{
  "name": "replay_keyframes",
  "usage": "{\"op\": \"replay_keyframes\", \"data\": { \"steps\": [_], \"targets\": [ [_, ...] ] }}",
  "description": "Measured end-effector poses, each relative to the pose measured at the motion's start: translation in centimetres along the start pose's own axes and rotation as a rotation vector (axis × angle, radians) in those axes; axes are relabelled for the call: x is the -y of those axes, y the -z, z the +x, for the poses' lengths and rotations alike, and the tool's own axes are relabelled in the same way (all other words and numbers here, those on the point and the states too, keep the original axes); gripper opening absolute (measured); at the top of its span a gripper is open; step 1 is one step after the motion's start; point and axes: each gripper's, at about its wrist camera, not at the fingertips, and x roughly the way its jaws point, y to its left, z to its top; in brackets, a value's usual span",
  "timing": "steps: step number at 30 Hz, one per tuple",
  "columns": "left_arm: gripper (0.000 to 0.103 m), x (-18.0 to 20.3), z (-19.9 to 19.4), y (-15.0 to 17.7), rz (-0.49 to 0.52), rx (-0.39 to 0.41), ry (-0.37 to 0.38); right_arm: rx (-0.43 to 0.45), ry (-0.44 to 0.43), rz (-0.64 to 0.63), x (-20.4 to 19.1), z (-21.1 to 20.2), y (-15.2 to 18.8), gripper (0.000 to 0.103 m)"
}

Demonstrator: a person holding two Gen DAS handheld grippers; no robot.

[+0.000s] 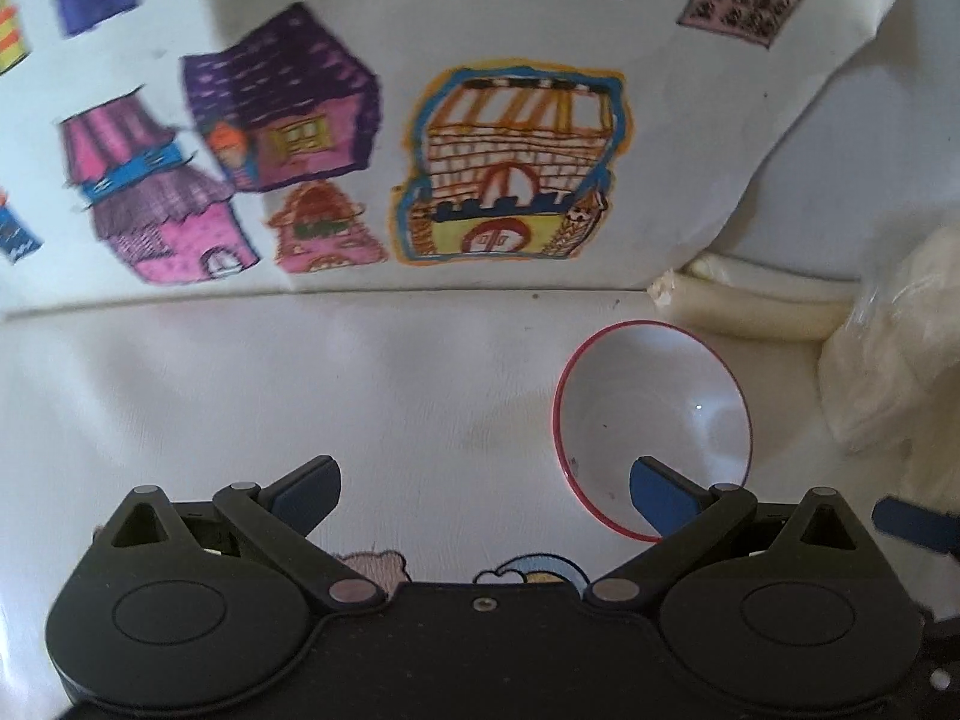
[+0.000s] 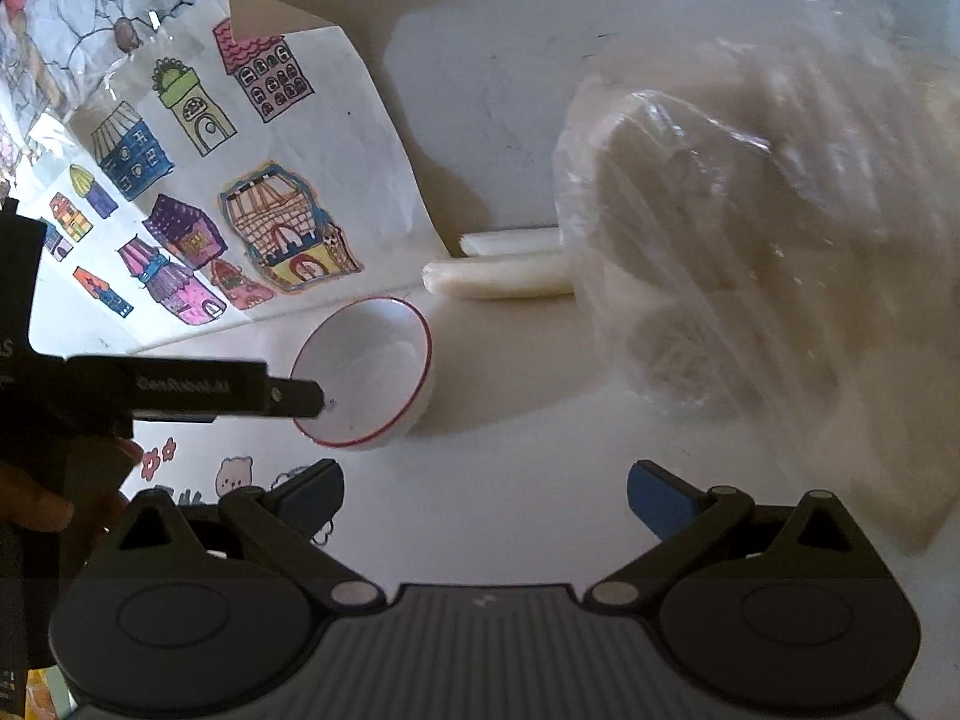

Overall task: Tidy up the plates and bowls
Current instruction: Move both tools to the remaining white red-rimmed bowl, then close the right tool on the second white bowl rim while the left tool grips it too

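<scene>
A white bowl with a red rim [image 1: 651, 420] lies tipped on a white tabletop, its mouth facing me. My left gripper [image 1: 485, 492] is open, and its right blue fingertip [image 1: 660, 501] overlaps the bowl's lower rim. In the right wrist view the same bowl [image 2: 372, 372] sits left of centre, and the left gripper's black finger [image 2: 294, 399] reaches into its mouth from the left. My right gripper [image 2: 485, 495] stands open just in front of the bowl with nothing between its fingers.
A sheet of coloured house drawings [image 1: 360, 138] leans against the back. Two pale rolls [image 2: 504, 276] lie behind the bowl. A bulky clear plastic bag [image 2: 750, 228] fills the right side. A hand [image 2: 42, 498] holds the left gripper at the left edge.
</scene>
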Motion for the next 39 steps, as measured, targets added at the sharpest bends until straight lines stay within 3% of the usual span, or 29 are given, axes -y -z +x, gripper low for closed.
{"op": "replay_keyframes", "data": {
  "steps": [12,19,29,32,34,36,38,39],
  "targets": [
    [0.102,0.6,1.0,-1.4,0.107,-0.011,-0.040,-0.036,-0.014,0.087,0.4,2.0,-1.6,0.100],
    [0.091,0.8,1.1,-2.1,0.138,-0.009,-0.047,-0.057,-0.032,0.129,0.1,3.3,-2.4,0.082],
    [0.083,2.0,1.0,-2.1,0.154,-0.007,-0.021,-0.055,-0.051,0.117,-0.5,4.1,-3.2,0.070],
    [0.074,2.0,1.2,-2.1,0.146,-0.008,0.003,-0.060,-0.054,0.112,-0.6,4.4,-3.3,0.064],
    [0.058,2.0,1.2,-2.0,0.140,-0.012,0.033,-0.066,-0.060,0.111,-0.7,4.6,-3.3,0.062],
    [0.046,1.7,1.3,-1.7,0.117,-0.009,0.078,-0.069,-0.068,0.112,-0.8,4.8,-3.3,0.054],
    [0.041,1.5,1.2,-1.5,0.079,-0.004,0.104,-0.073,-0.073,0.116,-0.8,4.9,-3.3,0.039],
    [0.036,1.4,1.2,-1.4,0.063,0.000,0.114,-0.076,-0.078,0.118,-0.8,5.0,-3.4,0.037]
  ]
}}
